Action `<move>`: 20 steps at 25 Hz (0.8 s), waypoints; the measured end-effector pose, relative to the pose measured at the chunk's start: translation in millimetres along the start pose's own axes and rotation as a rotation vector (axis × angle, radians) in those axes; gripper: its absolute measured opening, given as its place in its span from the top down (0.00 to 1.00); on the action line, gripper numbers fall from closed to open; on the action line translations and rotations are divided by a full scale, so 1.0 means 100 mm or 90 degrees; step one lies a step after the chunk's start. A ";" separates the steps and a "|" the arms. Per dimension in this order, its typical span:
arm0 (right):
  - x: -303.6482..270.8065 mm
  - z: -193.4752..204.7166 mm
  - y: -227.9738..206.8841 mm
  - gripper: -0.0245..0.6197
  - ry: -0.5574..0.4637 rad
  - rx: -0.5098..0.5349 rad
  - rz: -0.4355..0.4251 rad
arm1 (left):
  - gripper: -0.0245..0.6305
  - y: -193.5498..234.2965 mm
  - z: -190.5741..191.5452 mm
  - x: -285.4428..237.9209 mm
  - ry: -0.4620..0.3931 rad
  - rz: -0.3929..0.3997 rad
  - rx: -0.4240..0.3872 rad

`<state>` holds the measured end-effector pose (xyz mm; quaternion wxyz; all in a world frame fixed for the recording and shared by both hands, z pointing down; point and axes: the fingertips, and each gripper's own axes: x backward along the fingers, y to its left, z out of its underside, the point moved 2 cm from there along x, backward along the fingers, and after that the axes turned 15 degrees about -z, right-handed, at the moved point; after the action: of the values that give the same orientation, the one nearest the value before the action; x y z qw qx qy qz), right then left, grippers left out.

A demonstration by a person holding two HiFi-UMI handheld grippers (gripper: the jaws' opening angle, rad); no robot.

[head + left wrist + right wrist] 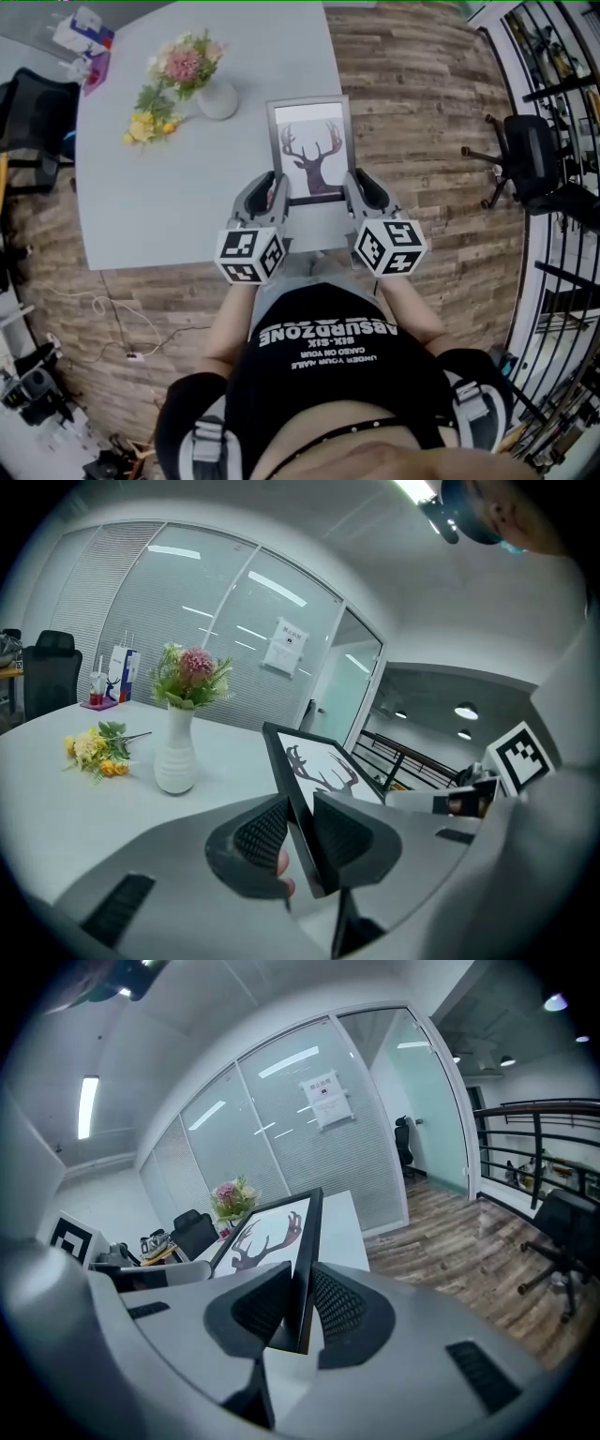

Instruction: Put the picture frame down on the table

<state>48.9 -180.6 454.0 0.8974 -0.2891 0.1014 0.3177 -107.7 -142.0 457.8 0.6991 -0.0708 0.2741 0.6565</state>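
**Black-Framed Antler Print Gripped at Both Sides Over the Table**

The rectangular black picture frame with a deer-antler print [308,148] is held in the air over the near right part of the pale grey table [159,206]. It is tilted, with the print facing up toward the person. The left grey two-jaw gripper [298,829] is closed on the frame's left edge, and the right grey two-jaw gripper [300,1305] is clamped on its right edge. In each gripper view the ribbed pads are seen pressed against the two faces of the moulding. Whether the lower edge touches the tabletop cannot be told, since it is hidden behind the grippers.

The set-down is judged to be not yet done. For a clean placement, both grippers should be lowered together so that the frame is not twisted between them. The lower edge is best brought to the surface first, well inside the table's near edge, and the back then eased flat. The jaws should be opened only once the weight is borne by the table.

The white ceramic vase of pink flowers [217,97] and the loose yellow bouquet [143,126] lie well apart to the left, so ample bare surface is available under the frame.
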 end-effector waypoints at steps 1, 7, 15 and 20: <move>-0.02 0.02 -0.03 0.83 0.004 -0.003 0.002 | 0.81 0.01 0.02 -0.03 0.004 0.000 -0.005; -0.13 0.19 -0.18 0.83 0.033 -0.016 0.020 | 0.81 0.03 0.19 -0.21 0.032 0.001 -0.020; -0.26 0.36 -0.33 0.83 0.065 -0.025 0.035 | 0.81 0.10 0.41 -0.41 0.075 -0.001 -0.017; -0.33 0.46 -0.41 0.83 0.082 -0.032 0.043 | 0.81 0.14 0.52 -0.51 0.100 -0.003 -0.019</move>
<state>48.8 -196.5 521.5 0.8702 -0.3280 0.1601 0.3310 -105.6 -161.0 529.6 0.6759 -0.1327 0.3181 0.6514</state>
